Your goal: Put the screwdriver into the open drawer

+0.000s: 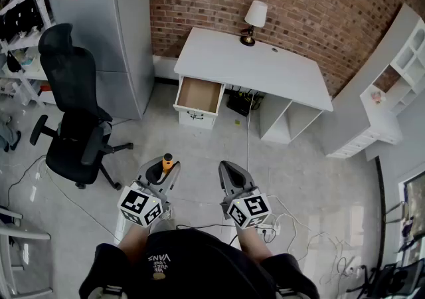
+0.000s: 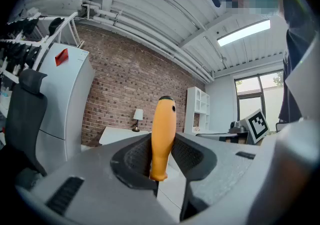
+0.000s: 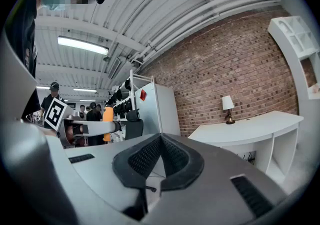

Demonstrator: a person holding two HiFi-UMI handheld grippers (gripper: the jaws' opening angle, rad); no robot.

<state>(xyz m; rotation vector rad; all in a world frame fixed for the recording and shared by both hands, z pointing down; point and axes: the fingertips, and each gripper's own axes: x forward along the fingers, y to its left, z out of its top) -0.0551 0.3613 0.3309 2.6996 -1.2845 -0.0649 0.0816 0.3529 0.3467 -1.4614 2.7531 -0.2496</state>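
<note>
The screwdriver (image 1: 167, 160) has an orange handle (image 2: 163, 134) and stands upright between the jaws of my left gripper (image 1: 162, 165), which is shut on it; its shaft is hidden. In the right gripper view the orange handle (image 3: 108, 124) shows off to the left. My right gripper (image 1: 229, 170) is held beside the left one, its pads (image 3: 145, 156) together with nothing between them. Both are above the floor, well short of the white desk (image 1: 252, 65). The desk's drawer (image 1: 198, 96) is pulled out at its left end and looks empty.
A black office chair (image 1: 73, 111) stands on the left, in front of a tall grey cabinet (image 1: 106, 25). There is a small lamp (image 1: 254, 18) on the desk, white shelving (image 1: 392, 92) on the right, and cables (image 1: 285, 224) on the floor by my feet.
</note>
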